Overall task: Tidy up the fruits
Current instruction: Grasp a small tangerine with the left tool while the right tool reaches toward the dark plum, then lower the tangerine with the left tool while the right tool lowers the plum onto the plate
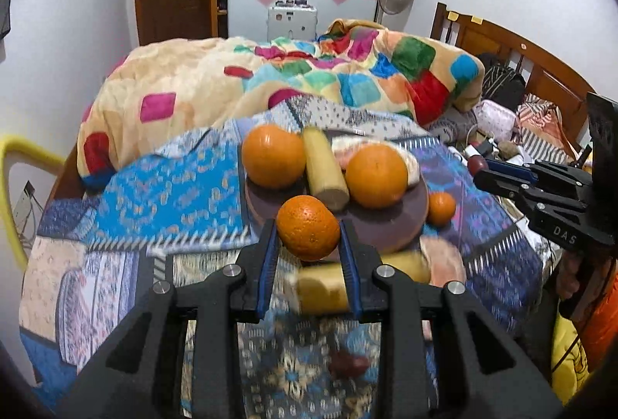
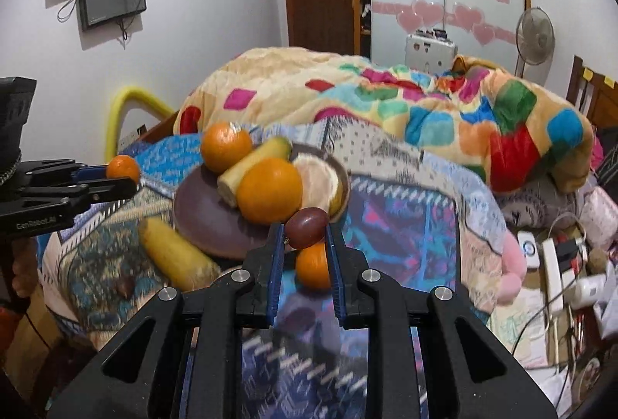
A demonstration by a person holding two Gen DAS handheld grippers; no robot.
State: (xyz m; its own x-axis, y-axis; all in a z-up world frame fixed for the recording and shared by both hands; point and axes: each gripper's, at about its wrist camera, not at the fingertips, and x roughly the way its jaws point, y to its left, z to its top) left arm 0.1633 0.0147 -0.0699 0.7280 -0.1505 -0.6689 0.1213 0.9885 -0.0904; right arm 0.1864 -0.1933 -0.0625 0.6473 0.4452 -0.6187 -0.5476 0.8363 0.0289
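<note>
My left gripper [image 1: 308,231] is shut on an orange [image 1: 308,227] and holds it in front of the brown plate [image 1: 386,229]. The plate holds two oranges [image 1: 273,156] [image 1: 376,174], a banana piece [image 1: 323,167] and a peeled pale fruit [image 1: 412,164]. My right gripper [image 2: 305,231] is shut on a dark red plum-like fruit [image 2: 307,227], near the plate's rim [image 2: 197,214]. A small orange [image 2: 313,266] lies on the bed under it. Another banana piece [image 2: 174,256] and a small dark fruit [image 2: 125,285] lie on the bedspread.
The plate sits on a patterned bedspread [image 1: 174,183]. A colourful blanket [image 1: 328,71] is heaped behind it. Cables and clutter [image 2: 556,264] lie at the bed's right side. A wooden headboard [image 1: 513,48] stands at the right.
</note>
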